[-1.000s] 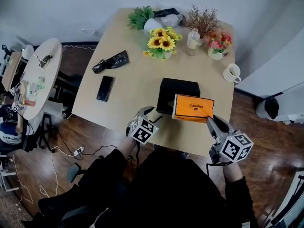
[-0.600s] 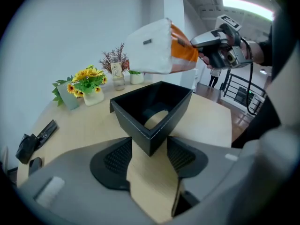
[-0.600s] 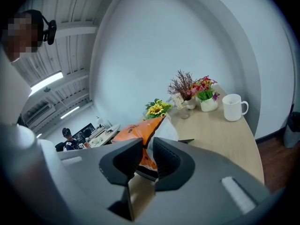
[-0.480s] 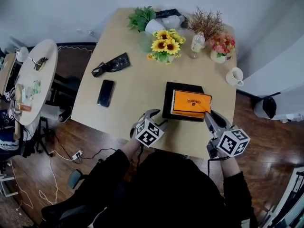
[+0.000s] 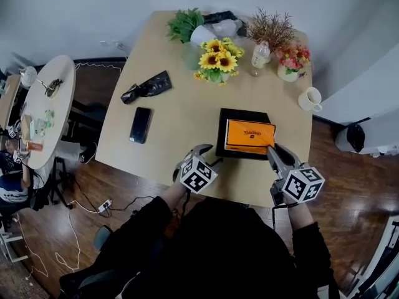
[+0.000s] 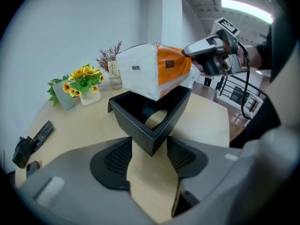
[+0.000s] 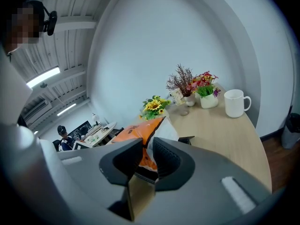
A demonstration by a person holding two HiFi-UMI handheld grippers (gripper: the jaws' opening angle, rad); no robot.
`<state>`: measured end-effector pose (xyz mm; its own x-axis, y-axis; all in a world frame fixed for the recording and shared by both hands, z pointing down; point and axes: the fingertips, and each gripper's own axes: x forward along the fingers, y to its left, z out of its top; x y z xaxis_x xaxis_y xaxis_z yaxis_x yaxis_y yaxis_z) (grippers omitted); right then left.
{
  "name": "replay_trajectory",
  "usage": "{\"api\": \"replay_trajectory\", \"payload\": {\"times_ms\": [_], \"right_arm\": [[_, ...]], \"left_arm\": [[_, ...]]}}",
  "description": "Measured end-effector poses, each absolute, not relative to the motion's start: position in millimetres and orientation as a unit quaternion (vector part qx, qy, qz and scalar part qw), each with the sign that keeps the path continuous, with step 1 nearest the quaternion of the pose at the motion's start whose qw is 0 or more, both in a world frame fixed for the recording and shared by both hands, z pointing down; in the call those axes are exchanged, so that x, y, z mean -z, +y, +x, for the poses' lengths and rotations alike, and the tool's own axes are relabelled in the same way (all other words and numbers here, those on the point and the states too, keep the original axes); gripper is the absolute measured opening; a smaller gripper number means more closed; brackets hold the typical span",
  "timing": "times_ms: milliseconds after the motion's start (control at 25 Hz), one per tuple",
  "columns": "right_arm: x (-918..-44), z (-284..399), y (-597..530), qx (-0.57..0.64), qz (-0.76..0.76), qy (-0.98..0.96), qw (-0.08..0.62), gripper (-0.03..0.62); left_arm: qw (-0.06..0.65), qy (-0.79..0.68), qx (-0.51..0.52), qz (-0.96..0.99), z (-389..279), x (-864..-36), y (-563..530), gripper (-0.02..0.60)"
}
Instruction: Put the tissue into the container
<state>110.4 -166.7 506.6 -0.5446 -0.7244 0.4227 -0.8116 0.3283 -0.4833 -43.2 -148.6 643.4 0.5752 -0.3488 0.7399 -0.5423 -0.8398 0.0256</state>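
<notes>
Tissue pack (image 5: 250, 136), pinched by right gripper (image 7: 147, 156) fingers, tilts over container (image 5: 221, 133) rim; left gripper (image 6: 149, 156) seemingly pinches corner.

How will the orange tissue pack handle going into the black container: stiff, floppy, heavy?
Likely soft: the tissue pack wrapper bunches where the right gripper pinches one end. Probably light, since it hardly droops held from that end. Its film may snag on the black container rim.

On the table (image 5: 181, 117), the tissue (image 5: 249, 136) is directly over the container (image 5: 240, 114). Left of the container lies a phone (image 5: 140, 124); behind-left, a bag (image 5: 146, 84). Behind it stand sunflowers (image 5: 216, 58); behind-right, a mug (image 5: 308, 98).
</notes>
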Motion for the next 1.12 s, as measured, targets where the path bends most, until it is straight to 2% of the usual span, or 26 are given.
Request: {"api": "replay_trajectory", "payload": {"times_ms": [520, 1120], "right_arm": [[-527, 110, -168, -0.326, 0.480, -0.812, 0.068, 0.071], [-577, 98, -170, -0.286, 0.484, -0.812, 0.154, 0.071]], "left_arm": [[0.133, -0.251, -0.384, 0.879, -39, -646, -148, 0.218], [0.135, -0.248, -0.382, 0.880, -39, -647, -151, 0.218]]}}
